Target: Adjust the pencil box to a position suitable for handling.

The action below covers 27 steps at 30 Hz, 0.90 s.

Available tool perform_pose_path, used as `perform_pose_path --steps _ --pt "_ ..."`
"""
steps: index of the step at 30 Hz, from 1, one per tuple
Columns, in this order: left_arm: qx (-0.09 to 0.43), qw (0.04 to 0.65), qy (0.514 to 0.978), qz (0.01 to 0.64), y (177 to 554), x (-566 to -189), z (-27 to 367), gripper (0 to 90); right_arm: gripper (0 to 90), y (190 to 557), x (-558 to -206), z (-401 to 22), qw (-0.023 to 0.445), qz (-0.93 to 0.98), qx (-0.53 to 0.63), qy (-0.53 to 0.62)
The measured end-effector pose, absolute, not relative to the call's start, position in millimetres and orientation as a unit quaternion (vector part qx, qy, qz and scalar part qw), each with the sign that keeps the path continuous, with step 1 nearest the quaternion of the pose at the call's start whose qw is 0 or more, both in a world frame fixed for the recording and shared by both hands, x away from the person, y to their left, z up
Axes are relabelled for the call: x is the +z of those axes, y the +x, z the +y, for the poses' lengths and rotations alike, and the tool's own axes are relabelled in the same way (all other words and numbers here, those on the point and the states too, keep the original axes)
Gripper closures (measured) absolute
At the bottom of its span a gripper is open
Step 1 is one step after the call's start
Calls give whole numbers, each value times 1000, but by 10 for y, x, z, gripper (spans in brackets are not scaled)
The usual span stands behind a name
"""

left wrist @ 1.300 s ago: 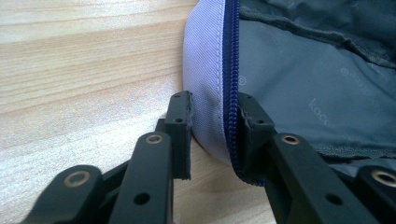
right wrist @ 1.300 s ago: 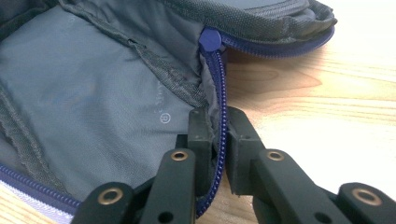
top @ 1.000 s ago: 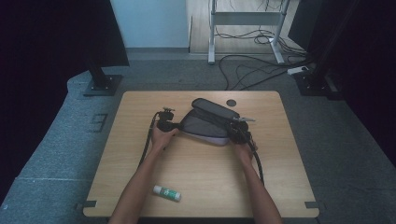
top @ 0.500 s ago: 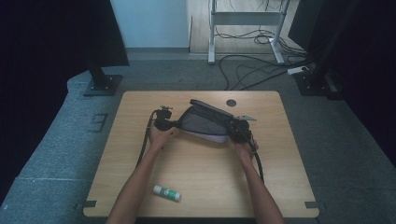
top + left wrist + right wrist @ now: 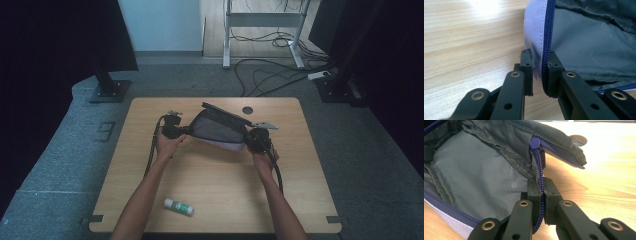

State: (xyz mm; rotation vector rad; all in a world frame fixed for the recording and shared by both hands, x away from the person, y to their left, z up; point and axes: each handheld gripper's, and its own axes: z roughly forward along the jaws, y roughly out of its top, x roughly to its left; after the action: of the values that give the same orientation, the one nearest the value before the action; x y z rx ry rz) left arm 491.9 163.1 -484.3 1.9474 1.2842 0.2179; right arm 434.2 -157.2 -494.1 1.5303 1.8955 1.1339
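Now | pouch point(image 5: 220, 131): lavender-grey | blue zip open | grey lining

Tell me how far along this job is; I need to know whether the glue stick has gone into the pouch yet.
Done: the pouch is unzipped, its grey lining showing. In hand: the left gripper and right gripper each pinch the zipper edge at opposite ends, holding the mouth spread above the table. Left, probably: the glue stick lies apart near the front edge, not yet inside.
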Motion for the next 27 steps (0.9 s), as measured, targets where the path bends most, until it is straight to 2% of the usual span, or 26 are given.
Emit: perform_pose_path --steps 27 --pt "95 397 767 495 4760 -4651 1775 792 851 4178 -4753 -1485 236 691 439 524"
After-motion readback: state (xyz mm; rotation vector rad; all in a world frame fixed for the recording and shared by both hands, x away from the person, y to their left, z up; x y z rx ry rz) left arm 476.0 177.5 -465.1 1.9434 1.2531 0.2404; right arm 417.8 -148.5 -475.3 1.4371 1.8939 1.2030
